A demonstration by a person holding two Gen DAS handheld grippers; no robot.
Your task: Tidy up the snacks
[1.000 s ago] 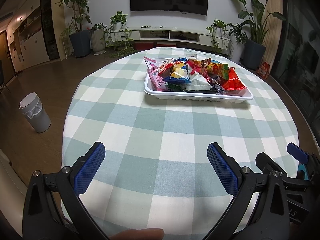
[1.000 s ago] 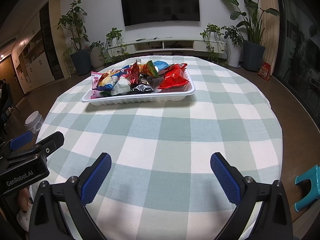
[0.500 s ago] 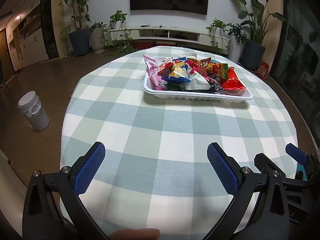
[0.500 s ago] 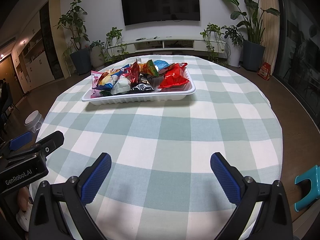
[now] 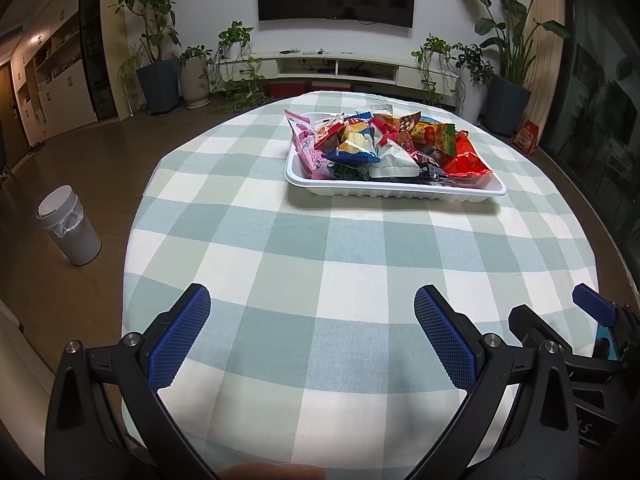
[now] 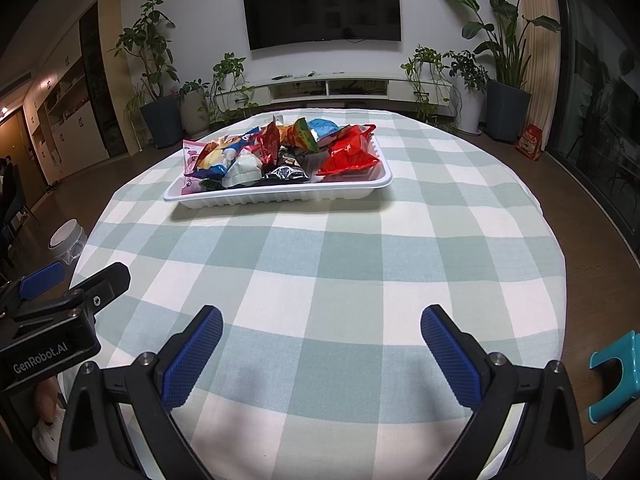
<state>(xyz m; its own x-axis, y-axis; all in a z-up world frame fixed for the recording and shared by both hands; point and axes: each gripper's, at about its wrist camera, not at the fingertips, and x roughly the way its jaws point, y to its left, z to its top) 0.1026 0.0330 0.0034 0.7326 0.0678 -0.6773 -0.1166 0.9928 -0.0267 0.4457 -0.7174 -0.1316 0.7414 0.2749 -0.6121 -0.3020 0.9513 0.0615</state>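
Observation:
A white tray [image 5: 394,193] [image 6: 280,195] on the far half of the round checked table holds several snack packets: a pink one [image 5: 304,142], a white one [image 5: 394,159] [image 6: 243,170], a red one [image 5: 466,157] [image 6: 349,153] and a black one [image 6: 285,172]. My left gripper [image 5: 312,336] hovers open over the near edge of the table, well short of the tray, with nothing between its fingers. Over the same near edge my right gripper [image 6: 322,354] is open and holds nothing. Each gripper shows at the edge of the other's view.
The green and white checked cloth [image 5: 340,264] covers the table between the grippers and the tray. A grey bin [image 5: 68,231] stands on the floor to the left. A teal stool [image 6: 614,368] is on the floor at right. Potted plants and a TV cabinet line the far wall.
Both grippers stay open. The left wrist view has drawn back slightly, so the tray sits a little farther away. The right wrist view is nearly unchanged.

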